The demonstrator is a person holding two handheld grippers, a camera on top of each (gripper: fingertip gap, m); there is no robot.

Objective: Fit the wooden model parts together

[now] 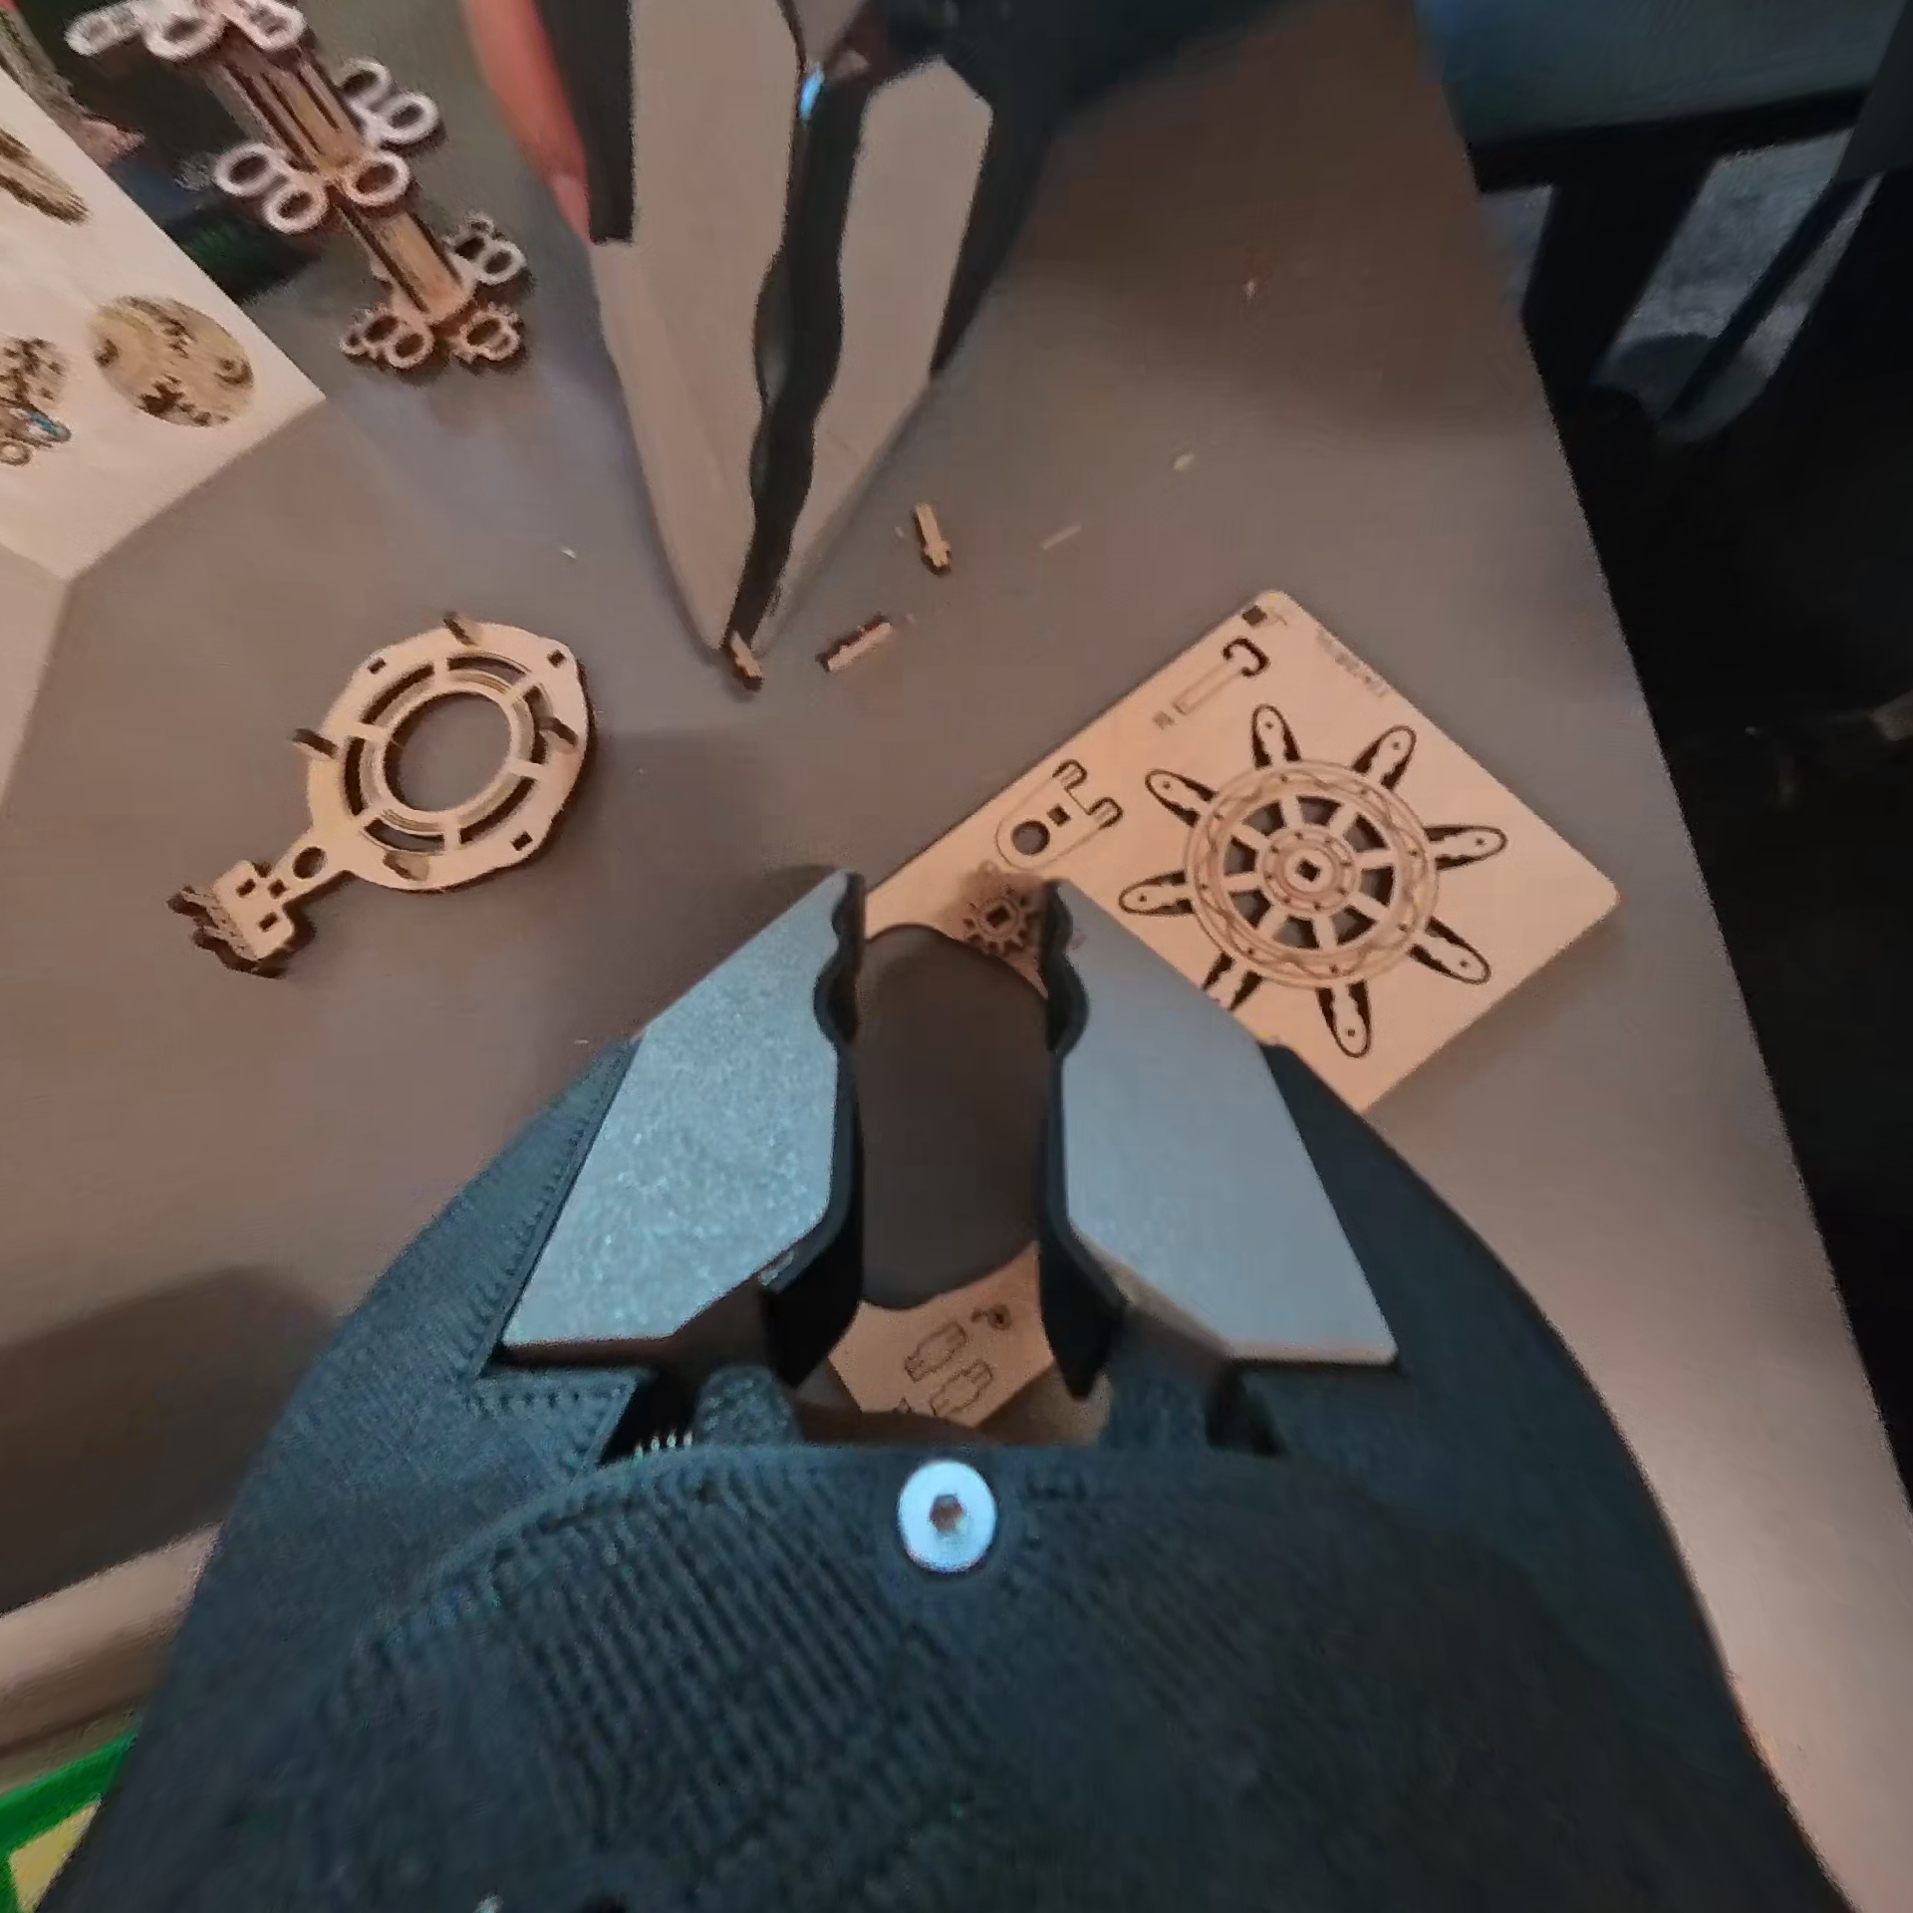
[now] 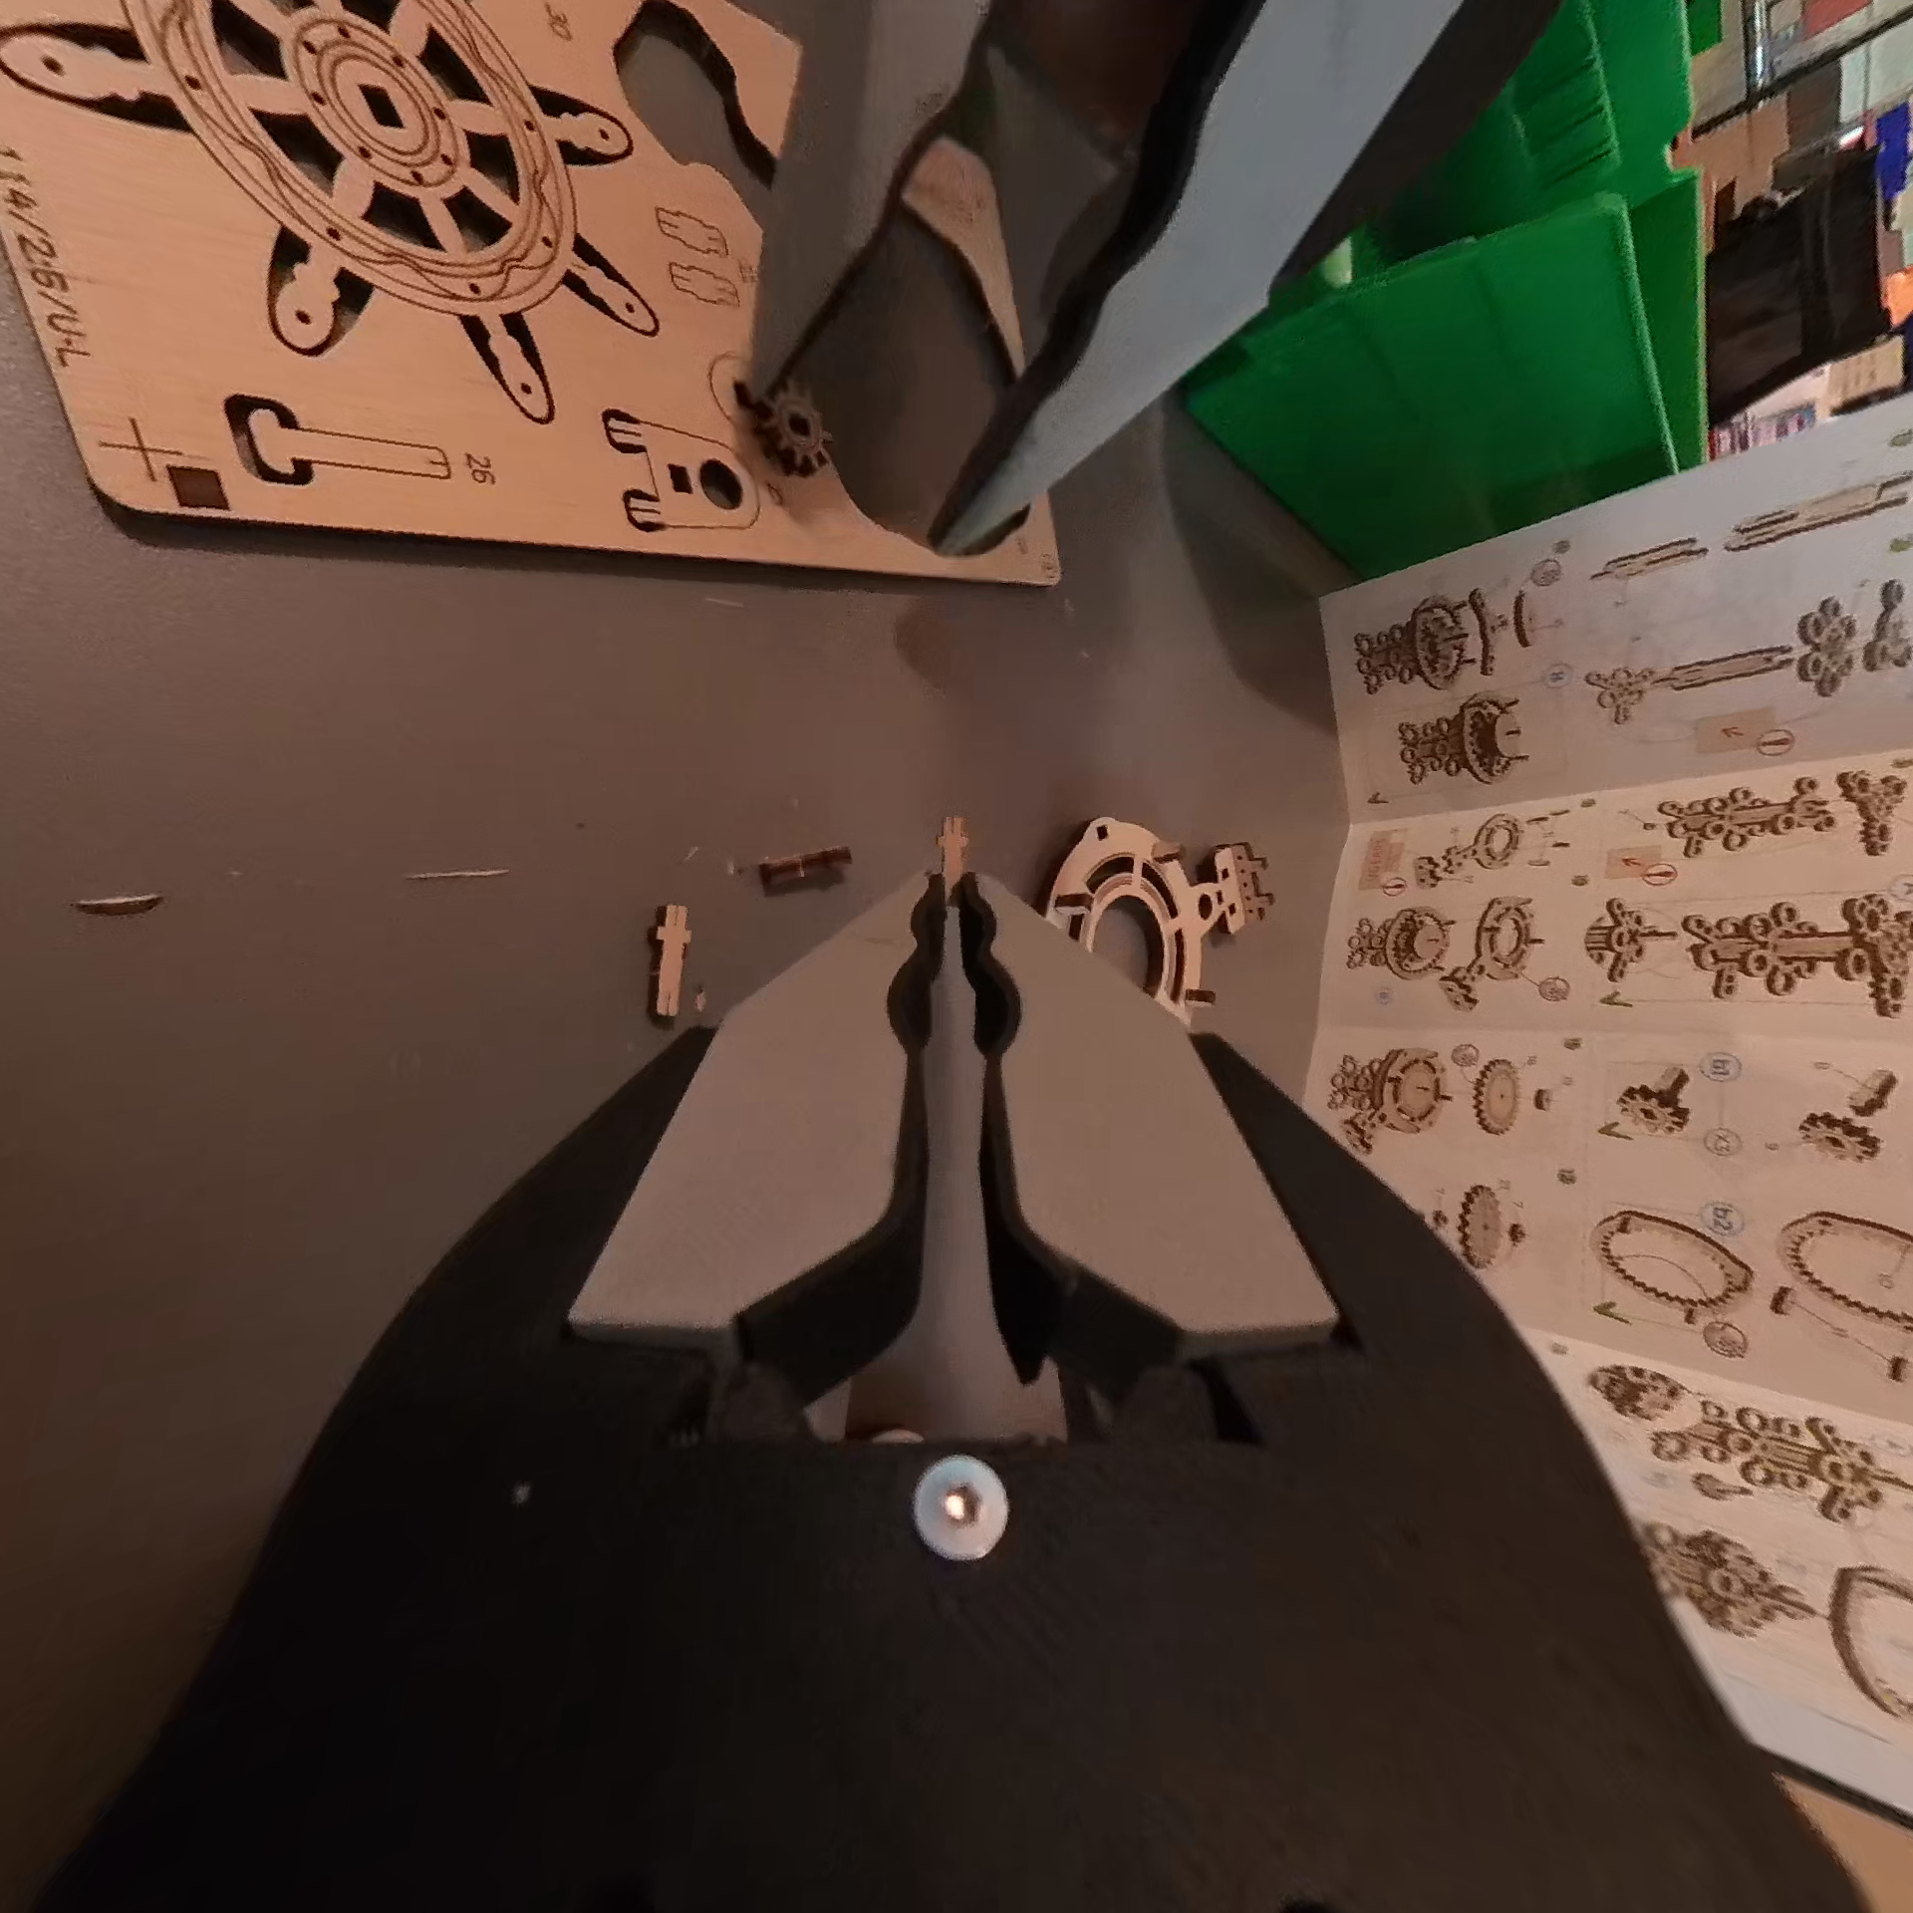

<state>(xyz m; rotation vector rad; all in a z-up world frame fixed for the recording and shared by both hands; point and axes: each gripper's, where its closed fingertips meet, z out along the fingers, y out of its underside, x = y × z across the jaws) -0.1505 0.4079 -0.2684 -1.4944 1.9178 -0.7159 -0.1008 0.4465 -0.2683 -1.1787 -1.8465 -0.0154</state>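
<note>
Mid-assembly: the right gripper (image 2: 950,880) pinches a small wooden peg (image 2: 952,841) at frame centre beside the ring frame (image 1: 435,771) (pegs partly fitted); the left gripper (image 1: 952,911), parted, hovers over the part sheet (image 1: 1346,828) and its small gear (image 1: 996,916).

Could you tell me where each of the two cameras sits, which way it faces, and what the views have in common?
Left wrist view: on the left gripper, looking down along its open fingers at the parts sheet, with the right gripper opposite.
Right wrist view: on the right gripper, shut on a small peg, facing the ring part and instruction sheet; the left gripper comes in from the top.
Shared: both grippers, parts sheet, ring part, small gear, loose pegs.
</note>
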